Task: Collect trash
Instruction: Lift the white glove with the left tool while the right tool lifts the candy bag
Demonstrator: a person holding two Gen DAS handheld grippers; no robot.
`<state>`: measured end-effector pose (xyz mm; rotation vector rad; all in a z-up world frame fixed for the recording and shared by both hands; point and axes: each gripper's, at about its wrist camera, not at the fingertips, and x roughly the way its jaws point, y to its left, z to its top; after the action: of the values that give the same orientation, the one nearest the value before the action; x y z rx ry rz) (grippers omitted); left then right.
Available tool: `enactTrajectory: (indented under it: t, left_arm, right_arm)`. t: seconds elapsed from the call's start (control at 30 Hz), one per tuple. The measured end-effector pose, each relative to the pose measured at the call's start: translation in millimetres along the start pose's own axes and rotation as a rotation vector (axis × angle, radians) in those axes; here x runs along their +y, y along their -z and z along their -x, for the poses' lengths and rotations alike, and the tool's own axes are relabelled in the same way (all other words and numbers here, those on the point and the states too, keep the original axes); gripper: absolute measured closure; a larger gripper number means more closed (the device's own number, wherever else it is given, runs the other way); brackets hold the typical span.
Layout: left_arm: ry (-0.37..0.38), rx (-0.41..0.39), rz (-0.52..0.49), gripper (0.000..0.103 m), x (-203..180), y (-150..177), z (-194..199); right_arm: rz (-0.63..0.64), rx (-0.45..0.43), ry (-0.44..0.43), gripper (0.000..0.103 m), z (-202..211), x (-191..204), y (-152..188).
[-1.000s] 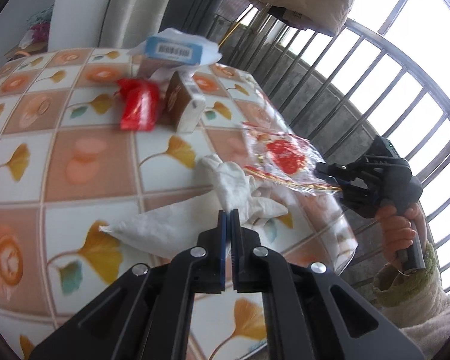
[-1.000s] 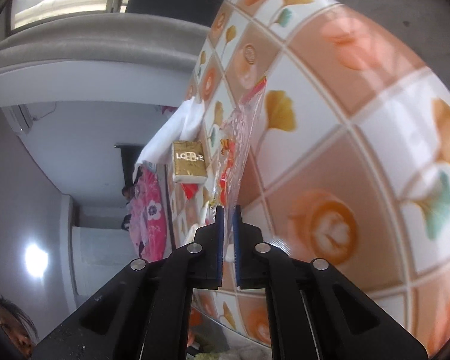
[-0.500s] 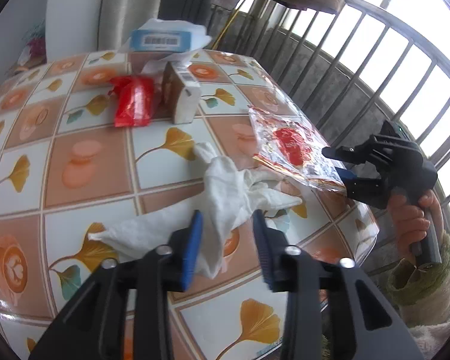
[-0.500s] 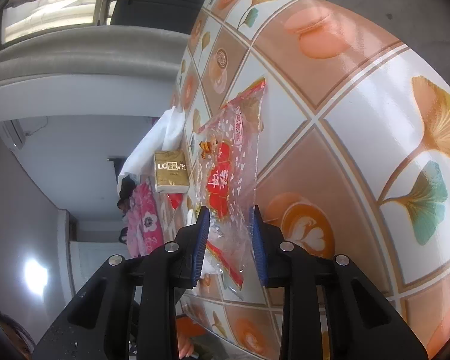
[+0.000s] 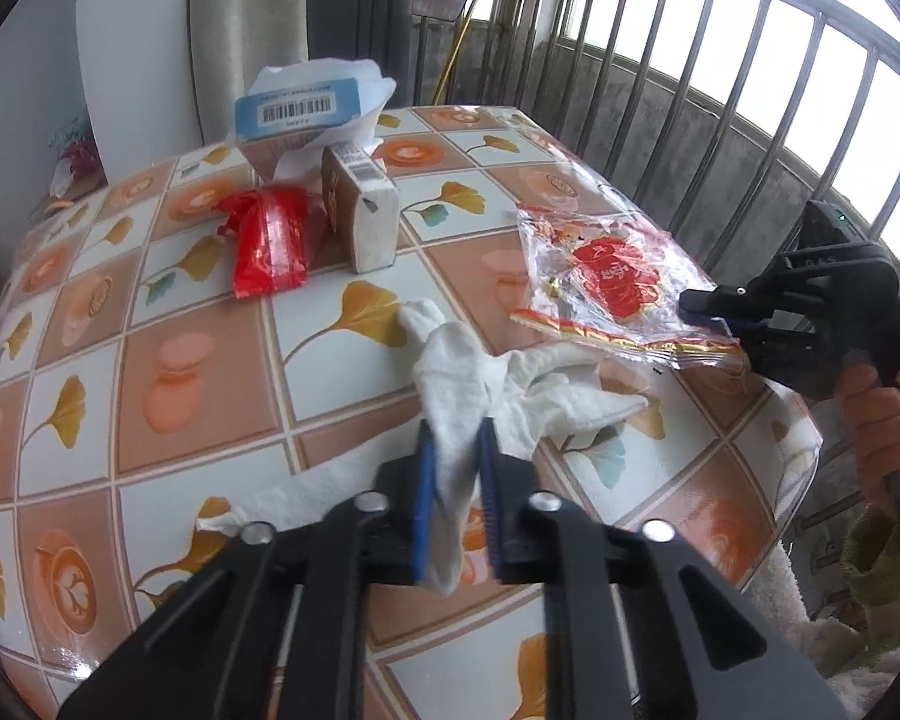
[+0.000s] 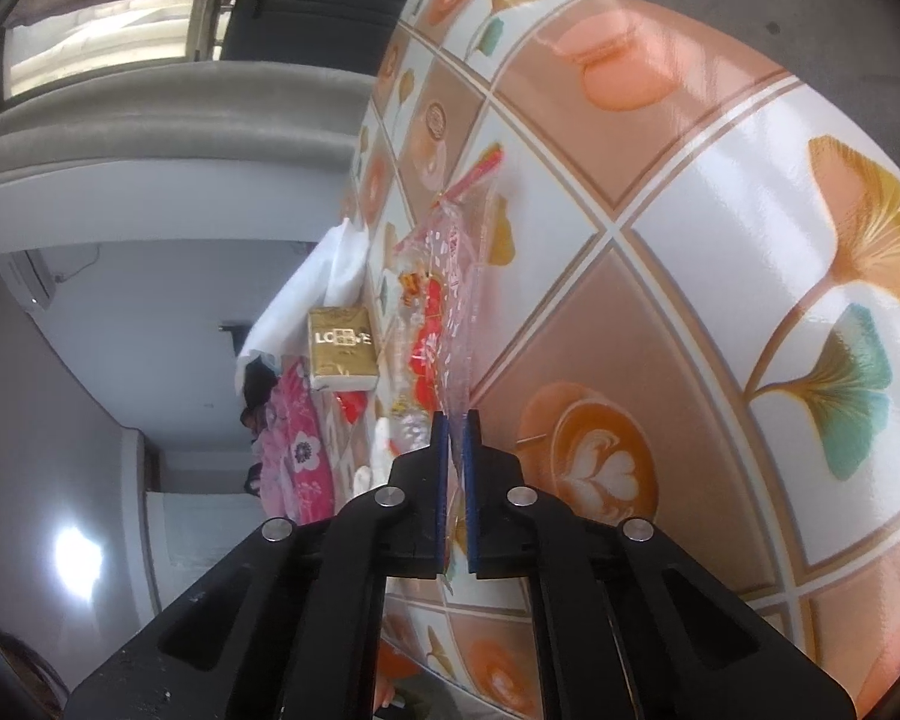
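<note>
A crumpled white tissue (image 5: 480, 366) lies on the patterned table (image 5: 180, 360). My left gripper (image 5: 456, 438) is closing, and its blue pads pinch the tissue's near fold. To the right, a clear plastic wrapper with a red print (image 5: 606, 282) rests near the table edge. My right gripper (image 5: 699, 309), held by a hand (image 5: 882, 420), grips its corner. In the right wrist view the right gripper (image 6: 455, 420) has its jaws closing tight on the edge of the wrapper (image 6: 444, 312).
A red snack wrapper (image 5: 270, 246) and a brown box (image 5: 360, 216) lie at the back, in front of a tissue pack with a barcode label (image 5: 297, 105). Metal railings (image 5: 750, 90) stand beyond the table's right edge.
Both grippers opened and then closed again: the left around the white tissue, the right on the plastic wrapper's edge. The left gripper moved forward over the tissue.
</note>
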<state>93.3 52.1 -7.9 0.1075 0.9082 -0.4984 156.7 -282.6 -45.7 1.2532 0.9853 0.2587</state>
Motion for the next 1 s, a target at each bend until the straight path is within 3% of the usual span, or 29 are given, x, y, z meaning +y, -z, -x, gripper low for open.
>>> enactTrajectory:
  t: [0.13, 1.0]
  left_arm:
    - [-0.004, -0.018, -0.023, 0.099, -6, -4, 4]
    - [-0.002, -0.179, -0.112, 0.099, -26, -37, 53]
  right_arm:
    - [0.015, -0.022, -0.027, 0.102, 11, 6, 1]
    - [0.094, -0.131, -0.118, 0.103, 54, 41, -3]
